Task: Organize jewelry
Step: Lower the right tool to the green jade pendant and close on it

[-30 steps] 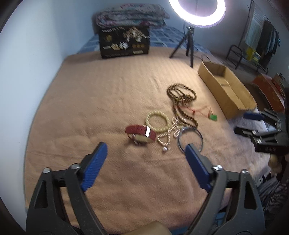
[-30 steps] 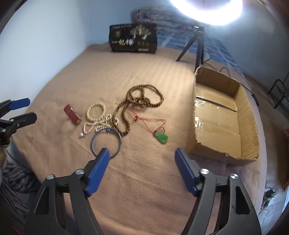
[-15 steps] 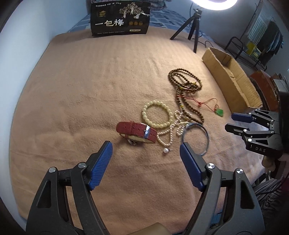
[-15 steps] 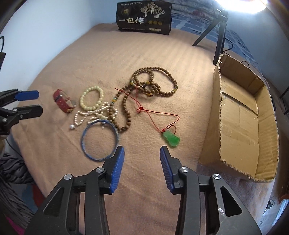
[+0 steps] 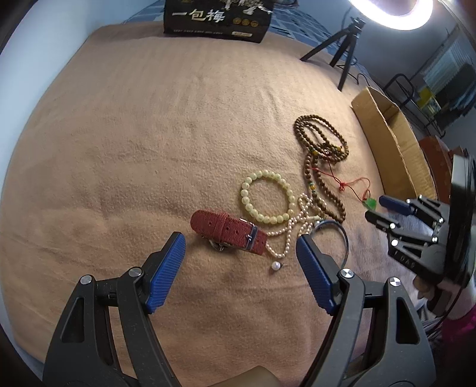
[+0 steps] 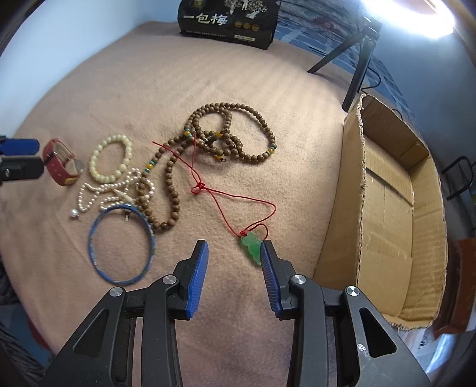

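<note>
The green carved jade pendant [image 6: 252, 248] on its thin red cord [image 6: 220, 202] lies on the tan fleece blanket [image 6: 125, 89], just inside the right finger of the right gripper [image 6: 234, 278]. That gripper points steeply down at the blanket; its blue ribbed jaws are closing, the pendant lies between them beside the right pad, and neither pad presses on it.

The cord runs up into the long brown wooden bead necklace [image 6: 226, 140], coiled in loops. Left of that lie a tangled white pearl strand [image 6: 116, 193], a round pale cream bead bracelet [image 6: 111, 159] and a thin blue bangle [image 6: 122, 242], which overlaps the wooden beads at its upper rim.

The red woven watch strap [image 5: 227, 232] lies just ahead of the left gripper [image 5: 239, 268], which also tilts steeply down, its jaws spread wide with nothing between them. Its right finger covers part of the bangle.

An open brown cardboard box [image 6: 386, 208] sits close to the right of the pendant. A black printed box [image 6: 229, 20] stands at the far edge of the blanket, with a black tripod [image 6: 354, 56] under a bright ring light [image 5: 392, 13].
</note>
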The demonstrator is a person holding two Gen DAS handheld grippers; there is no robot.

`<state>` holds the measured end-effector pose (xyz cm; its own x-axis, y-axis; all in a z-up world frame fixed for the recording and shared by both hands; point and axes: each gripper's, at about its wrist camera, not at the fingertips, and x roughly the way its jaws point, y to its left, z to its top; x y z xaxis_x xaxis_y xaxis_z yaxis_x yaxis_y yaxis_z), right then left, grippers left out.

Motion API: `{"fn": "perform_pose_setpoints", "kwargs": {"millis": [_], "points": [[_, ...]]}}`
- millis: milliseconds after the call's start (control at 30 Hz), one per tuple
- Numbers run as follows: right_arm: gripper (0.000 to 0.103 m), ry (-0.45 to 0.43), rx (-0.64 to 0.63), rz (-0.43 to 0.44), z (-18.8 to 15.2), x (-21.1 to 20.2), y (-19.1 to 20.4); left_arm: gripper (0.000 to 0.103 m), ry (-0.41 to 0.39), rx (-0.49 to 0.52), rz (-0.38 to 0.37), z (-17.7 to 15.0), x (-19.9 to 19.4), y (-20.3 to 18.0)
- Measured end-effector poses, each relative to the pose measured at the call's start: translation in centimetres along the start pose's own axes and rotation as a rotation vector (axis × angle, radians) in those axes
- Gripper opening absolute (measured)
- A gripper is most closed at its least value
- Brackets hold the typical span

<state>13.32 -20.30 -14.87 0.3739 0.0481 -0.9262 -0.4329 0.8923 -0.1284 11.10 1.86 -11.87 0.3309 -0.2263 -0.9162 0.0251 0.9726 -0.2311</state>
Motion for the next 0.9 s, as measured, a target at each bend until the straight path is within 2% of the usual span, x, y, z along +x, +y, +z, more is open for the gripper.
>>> {"fn": "perform_pose_setpoints", "kwargs": {"millis": [200, 467, 567, 667, 767, 900], "points": [[0.034, 0.011, -0.003, -0.015, 0.4, 0.8, -0.1, 0.079, 0.042, -0.079, -0.009, 1.0, 1.2, 1.1], [0.034, 0.025, -0.006, -0.02, 0.5, 1.7, -0.2, 0.079, 0.087, -0.131, -0.016, 1.3, 2.6, 2.1], [0.034, 0.024, -0.015, -0.02, 0.8, 2.1, -0.3, 0.07, 0.101, -0.138, -0.016, 1.4, 2.9, 2.2], [0.034, 0.027, -0.018, -0.014, 0.9, 2.4, -0.4, 0.068, 0.118, -0.147, -0.034, 1.5, 3.4, 2.3], [0.034, 0.032, -0.022, -0.006, 1.1, 2.7, -0.5, 0.06, 0.122, -0.135, -0.044, 1.5, 3.5, 2.0], [0.027, 0.042, -0.019, 0.028, 1.1, 2.9, -0.9, 0.059, 0.114, -0.122, -0.039, 1.5, 3.3, 1.8]]}}
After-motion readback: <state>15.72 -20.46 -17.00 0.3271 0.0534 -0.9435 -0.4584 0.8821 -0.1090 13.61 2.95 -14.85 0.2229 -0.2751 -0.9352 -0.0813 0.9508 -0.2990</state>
